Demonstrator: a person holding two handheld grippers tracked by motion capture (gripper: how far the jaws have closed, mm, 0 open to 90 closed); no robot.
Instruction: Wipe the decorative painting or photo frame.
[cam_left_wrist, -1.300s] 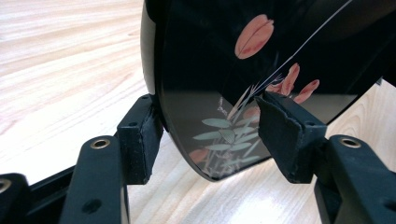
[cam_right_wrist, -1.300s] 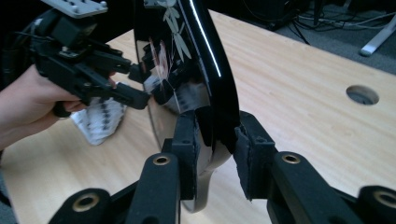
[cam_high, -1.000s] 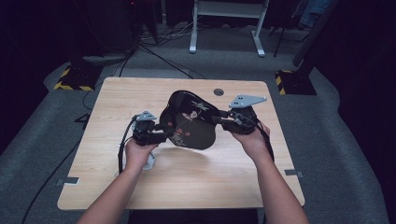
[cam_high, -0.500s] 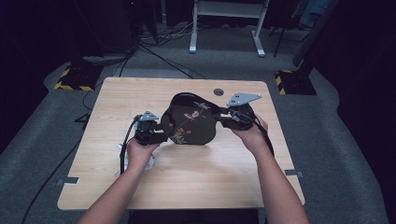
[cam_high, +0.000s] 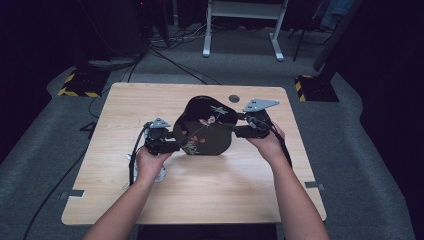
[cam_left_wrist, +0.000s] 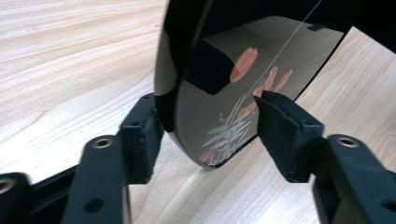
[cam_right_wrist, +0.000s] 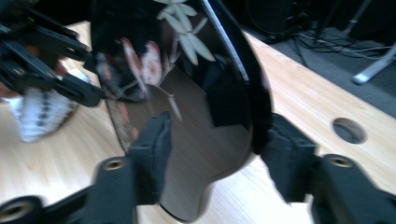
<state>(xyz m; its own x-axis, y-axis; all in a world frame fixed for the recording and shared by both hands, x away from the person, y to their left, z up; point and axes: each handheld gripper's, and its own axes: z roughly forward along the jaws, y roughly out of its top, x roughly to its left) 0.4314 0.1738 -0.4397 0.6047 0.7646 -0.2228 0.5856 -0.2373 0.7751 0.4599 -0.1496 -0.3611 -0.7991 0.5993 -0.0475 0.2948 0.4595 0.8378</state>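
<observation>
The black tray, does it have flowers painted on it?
Yes, the black tray carries pink blossoms and pale leaves painted across its glossy face.

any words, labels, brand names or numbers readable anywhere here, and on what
None can be read in these pictures.
The black lacquered tray carries only painted pink flowers and pale leaves, no lettering.
The white thing with dark marks beside the left hand is too blurred to read.
The yellow and black striped blocks on the floor show hazard stripes only, no text.

Glossy black lacquered tray on matt wooden table.
</observation>
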